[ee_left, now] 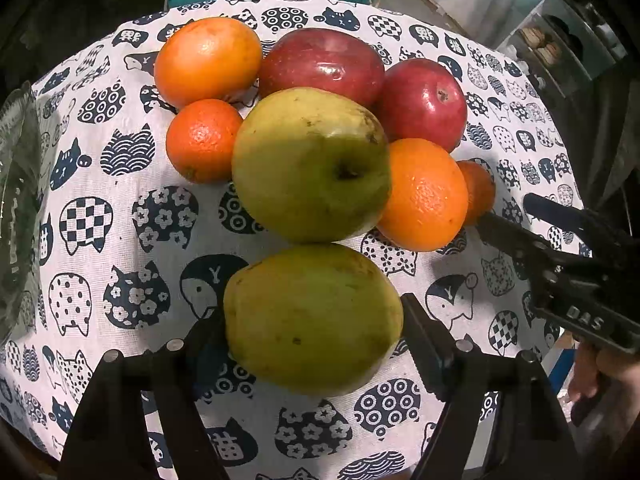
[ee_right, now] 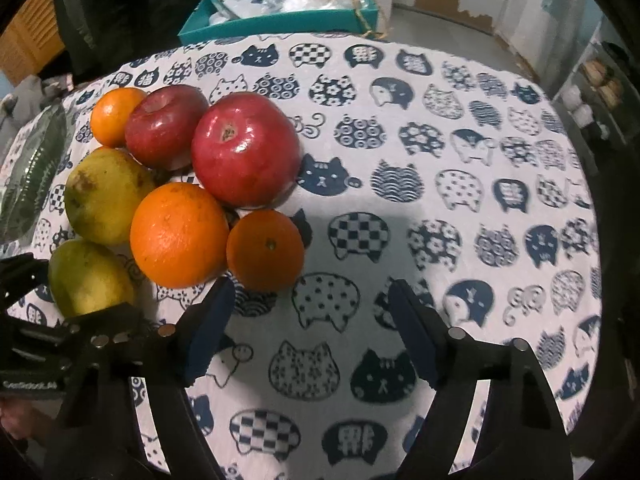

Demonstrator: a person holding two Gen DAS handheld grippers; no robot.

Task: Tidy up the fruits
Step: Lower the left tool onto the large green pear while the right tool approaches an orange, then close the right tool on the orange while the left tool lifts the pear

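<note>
left gripper (ee_left: pixel 314 328) straddling near green pear (ee_left: pixel 312 318), both fingers flush against its sides, looking gripped; right gripper (ee_right: pixel 310 320) hanging open over bare tablecloth (ee_right: pixel 460 200), nothing between fingers, small orange (ee_right: pixel 266 250) sitting just ahead of left finger; fruit sitting clustered on cloth: second green pear (ee_left: pixel 310 164), two red apples (ee_left: pixel 324 66), big orange (ee_left: pixel 424 194), more oranges behind; teal box (ee_right: pixel 280 20) sitting past table edge

Lighting is dim and warm from overhead. My red apples (ee_left: pixel 424 104) carry small glare spots. A soft shadow falls across the tablecloth (ee_right: pixel 480 208) at centre frame. Fisheye bending and dark vignetting affect all edges; the right wrist view is slightly blurred.
</note>
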